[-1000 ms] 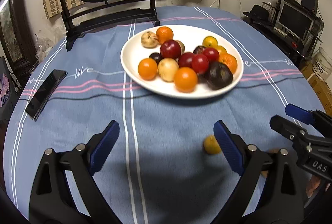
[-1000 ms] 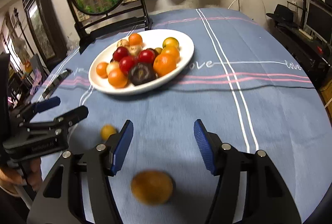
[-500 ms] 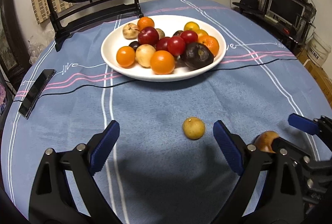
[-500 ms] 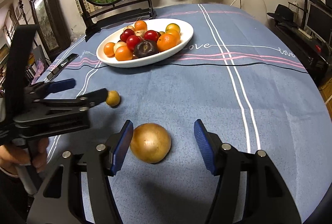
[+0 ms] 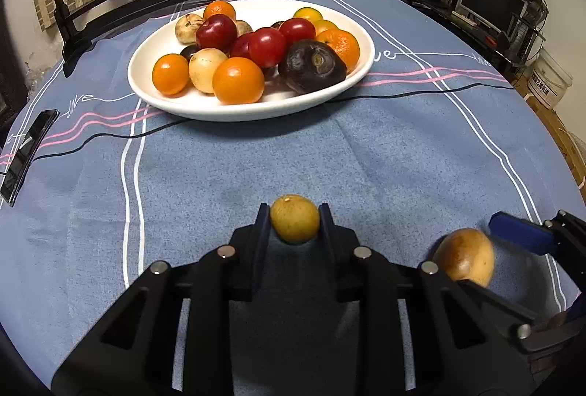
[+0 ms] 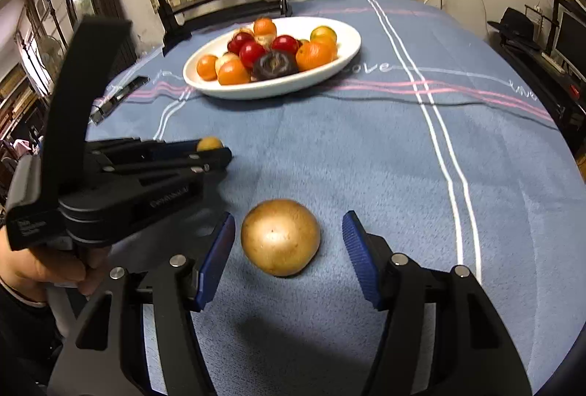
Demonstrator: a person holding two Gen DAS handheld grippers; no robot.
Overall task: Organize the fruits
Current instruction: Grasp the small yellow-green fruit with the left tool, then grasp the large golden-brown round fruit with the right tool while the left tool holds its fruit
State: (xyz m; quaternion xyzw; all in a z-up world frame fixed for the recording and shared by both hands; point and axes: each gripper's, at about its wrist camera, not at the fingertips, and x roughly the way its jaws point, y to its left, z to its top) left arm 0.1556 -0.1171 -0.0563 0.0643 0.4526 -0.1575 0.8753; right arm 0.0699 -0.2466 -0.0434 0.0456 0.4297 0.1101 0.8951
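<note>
My left gripper (image 5: 295, 218) jaws are pinching the small round yellow fruit (image 5: 295, 224); right gripper (image 6: 289, 249) jaws sit spread around the bigger golden-brown round fruit (image 6: 280, 236), not touching.

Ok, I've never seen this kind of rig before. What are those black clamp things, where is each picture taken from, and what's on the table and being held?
There is no robot here. A person holds a hand-operated two-finger gripper in each hand, and each gripper carries a fisheye camera that looks forward along its fingers. So each picture is one gripper's own view.

In the left wrist view, the left gripper is shut on a small yellow fruit, which sits pinched between its fingers. The right wrist view shows the same gripper from the side, with the person's hand on its handle.

The right gripper is open, its blue pads on either side of a larger golden-brown fruit but not touching it. That fruit rests on the blue tablecloth.

Further back stands a white plate piled with orange, red, pale and dark fruits. A dark phone lies near the table's left edge.
</note>
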